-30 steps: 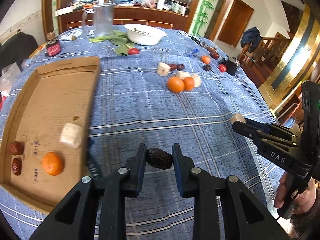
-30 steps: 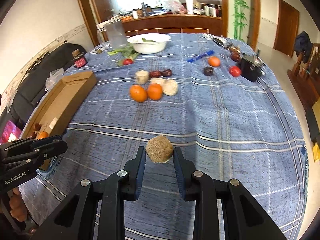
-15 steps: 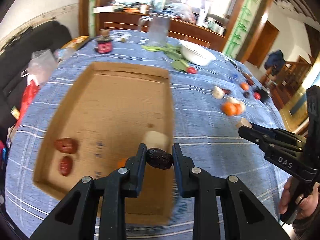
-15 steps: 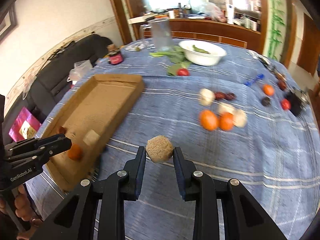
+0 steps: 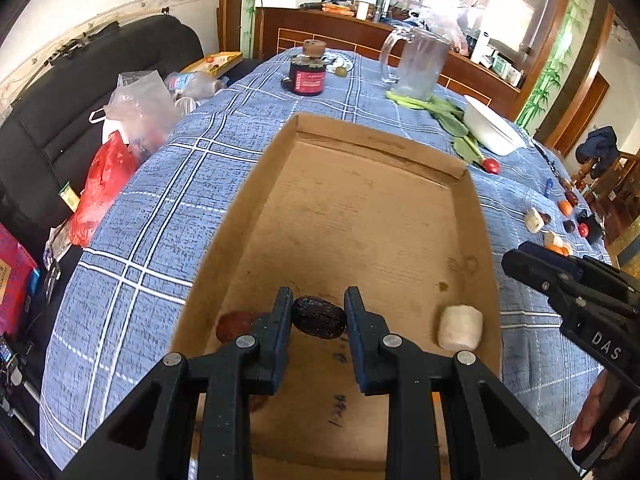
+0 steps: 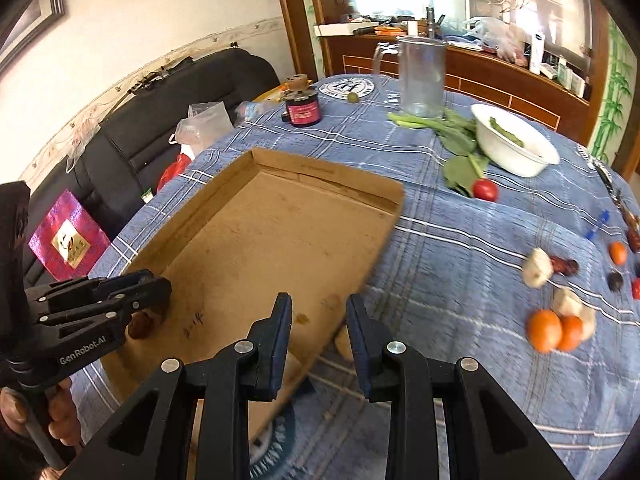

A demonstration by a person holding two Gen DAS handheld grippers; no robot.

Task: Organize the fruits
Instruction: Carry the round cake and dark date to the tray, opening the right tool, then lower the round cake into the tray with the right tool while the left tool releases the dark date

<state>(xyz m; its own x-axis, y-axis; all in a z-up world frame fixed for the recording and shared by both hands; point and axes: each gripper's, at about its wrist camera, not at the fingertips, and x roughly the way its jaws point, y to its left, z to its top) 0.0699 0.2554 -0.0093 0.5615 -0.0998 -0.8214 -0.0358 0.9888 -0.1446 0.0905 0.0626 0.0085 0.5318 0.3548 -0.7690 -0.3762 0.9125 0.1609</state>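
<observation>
My left gripper (image 5: 318,312) is shut on a dark wrinkled date (image 5: 319,317) and holds it over the near end of the cardboard tray (image 5: 264,184). A red date (image 5: 233,325) and a white chunk (image 5: 459,328) lie in the tray beside it. My right gripper (image 6: 318,320) is open with nothing between its fingers, at the tray's right edge (image 6: 384,240); a beige piece (image 6: 343,345) shows just below its right finger. Two oranges (image 6: 554,330), pale chunks (image 6: 536,268) and dates (image 6: 564,266) lie on the blue cloth to the right.
A glass jug (image 6: 420,76), a white bowl (image 6: 514,146) with greens, a red tomato (image 6: 485,189) and a dark jar (image 6: 303,109) stand at the table's far side. A black sofa (image 5: 80,92) with plastic bags is left of the table.
Both grippers have swung left over the tray. The round beige piece has left my right gripper's jaws, which have opened. The left still holds the dark date.
</observation>
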